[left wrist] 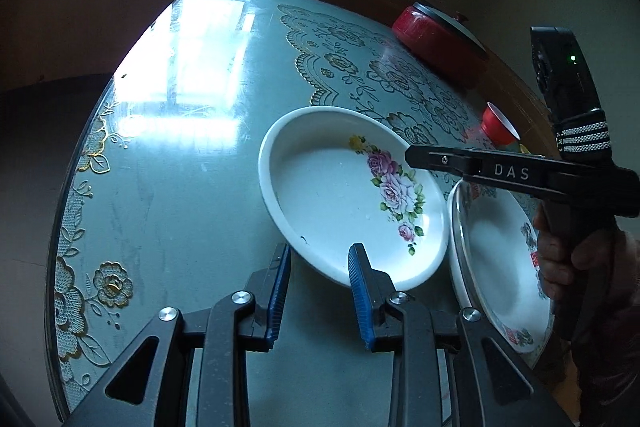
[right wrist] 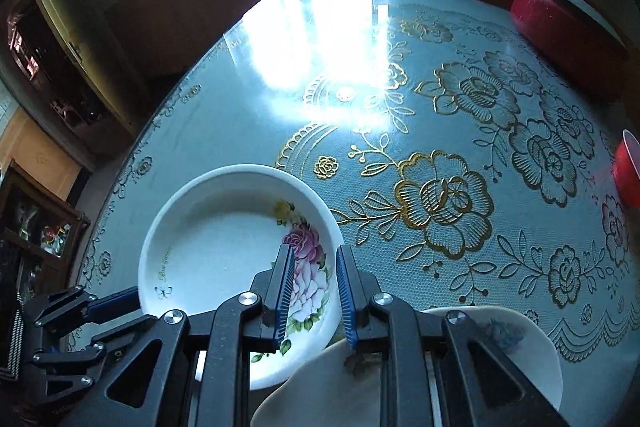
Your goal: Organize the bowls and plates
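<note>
A white bowl with pink and purple roses (left wrist: pixel 344 195) sits on the round glass-topped table (left wrist: pixel 180 187). My left gripper (left wrist: pixel 320 259) is open, its fingers straddling the bowl's near rim. A second white flowered plate (left wrist: pixel 496 259) lies just right of the bowl. In the right wrist view my right gripper (right wrist: pixel 316 259) is open, its two fingers on either side of the bowl's (right wrist: pixel 224 247) right rim. The second plate (right wrist: pixel 500 347) lies under the right gripper's body. The left gripper (right wrist: pixel 116 301) shows at the bowl's left edge.
A red lidded pot (left wrist: pixel 432 35) stands at the table's far right edge. A red cup (left wrist: pixel 498 125) stands beyond the plate. The table edge runs close on the left. Gold lace pattern covers the tabletop.
</note>
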`<control>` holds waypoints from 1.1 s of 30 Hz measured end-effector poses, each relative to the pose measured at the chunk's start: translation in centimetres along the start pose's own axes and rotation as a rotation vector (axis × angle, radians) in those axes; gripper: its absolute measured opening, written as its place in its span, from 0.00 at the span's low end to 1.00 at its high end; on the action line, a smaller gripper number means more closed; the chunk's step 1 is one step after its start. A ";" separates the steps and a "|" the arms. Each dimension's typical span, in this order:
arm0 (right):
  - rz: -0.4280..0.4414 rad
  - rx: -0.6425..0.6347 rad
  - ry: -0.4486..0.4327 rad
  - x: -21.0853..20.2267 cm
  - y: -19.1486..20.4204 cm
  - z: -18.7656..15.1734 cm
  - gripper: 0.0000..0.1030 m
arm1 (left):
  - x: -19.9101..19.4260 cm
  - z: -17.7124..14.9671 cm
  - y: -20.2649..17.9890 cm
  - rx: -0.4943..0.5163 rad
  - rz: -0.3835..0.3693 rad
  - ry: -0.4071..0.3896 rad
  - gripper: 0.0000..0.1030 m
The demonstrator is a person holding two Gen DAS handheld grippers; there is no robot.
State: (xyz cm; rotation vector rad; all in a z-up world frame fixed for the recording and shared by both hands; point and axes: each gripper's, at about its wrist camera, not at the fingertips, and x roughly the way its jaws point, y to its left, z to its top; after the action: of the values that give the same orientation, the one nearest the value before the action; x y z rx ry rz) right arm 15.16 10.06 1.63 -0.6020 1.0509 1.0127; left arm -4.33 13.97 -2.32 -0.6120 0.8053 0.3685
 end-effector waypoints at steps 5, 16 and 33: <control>0.051 -0.043 -0.002 0.8 0.7 0.3 0.18 | 1.2 0.9 0.6 -0.024 0.024 0.022 0.30; -0.012 -0.008 -0.056 0.2 -0.4 0.6 0.24 | 2.6 2.0 0.9 -0.002 0.110 0.013 0.22; 0.124 0.104 0.032 4.6 -0.5 2.1 0.09 | 3.7 6.1 4.2 0.013 0.254 -0.044 0.18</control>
State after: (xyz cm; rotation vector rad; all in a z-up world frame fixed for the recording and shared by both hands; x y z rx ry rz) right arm 17.10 13.27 -1.71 -0.4744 1.1730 1.0522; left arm -0.79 21.36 -3.36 -0.4887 0.8450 0.6064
